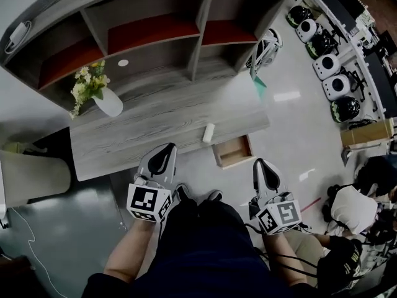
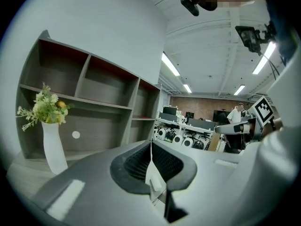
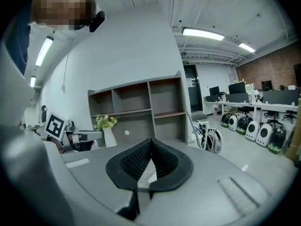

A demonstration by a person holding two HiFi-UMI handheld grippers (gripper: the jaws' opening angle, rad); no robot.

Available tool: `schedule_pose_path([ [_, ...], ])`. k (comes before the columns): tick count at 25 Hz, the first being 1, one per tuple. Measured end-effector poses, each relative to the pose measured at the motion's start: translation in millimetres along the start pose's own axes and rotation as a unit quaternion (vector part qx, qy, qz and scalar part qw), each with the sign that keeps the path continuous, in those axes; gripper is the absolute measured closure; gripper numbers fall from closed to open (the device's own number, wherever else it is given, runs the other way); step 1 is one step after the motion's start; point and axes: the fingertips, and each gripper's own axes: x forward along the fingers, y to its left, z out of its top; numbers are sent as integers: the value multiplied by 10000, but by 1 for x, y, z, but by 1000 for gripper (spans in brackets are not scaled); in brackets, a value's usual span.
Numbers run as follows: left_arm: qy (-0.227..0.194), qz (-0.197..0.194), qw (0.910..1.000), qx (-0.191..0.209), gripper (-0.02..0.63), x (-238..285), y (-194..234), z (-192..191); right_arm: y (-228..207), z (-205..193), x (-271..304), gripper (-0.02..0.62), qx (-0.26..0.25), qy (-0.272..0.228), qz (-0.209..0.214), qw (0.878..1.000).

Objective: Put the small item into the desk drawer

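Observation:
The small item, a white cylinder [image 1: 209,132], lies on the grey wooden desk [image 1: 149,126] near its front edge. Just right of it and below the desk edge, the wooden drawer [image 1: 234,151] is pulled out and looks empty. My left gripper [image 1: 165,149] is held low in front of the desk, left of the item, shut with nothing between its pads [image 2: 151,144]. The right gripper [image 1: 260,164] hangs by the drawer's right front corner, also shut and empty [image 3: 150,141]. Neither gripper view shows the item or the drawer.
A white vase with flowers [image 1: 107,100] stands on the desk's left part, before a grey shelf unit [image 1: 155,33] with a small white disc [image 1: 123,63]. A white backpack [image 1: 267,46] leans at the shelf's right end. White helmet-like units [image 1: 329,67], a cardboard box [image 1: 366,133] and a seated person [image 1: 350,208] are to the right.

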Motion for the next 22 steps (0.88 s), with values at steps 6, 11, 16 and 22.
schedule_pose_path([
  [6, 440, -363, 9983, 73, 595, 37, -15, -20, -21, -2, -4, 589, 205, -58, -237, 9995],
  [11, 966, -561, 9937, 66, 595, 74, -29, -53, -47, -5, -4, 589, 387, -127, -346, 9986],
  [16, 1617, -640, 9848, 3, 555, 111, -35, -96, -73, -14, -5, 589, 564, -116, -441, 9974],
  [22, 2287, -753, 9706, -35, 509, 145, -40, -143, -94, -23, -14, 589, 705, -153, -586, 9957],
])
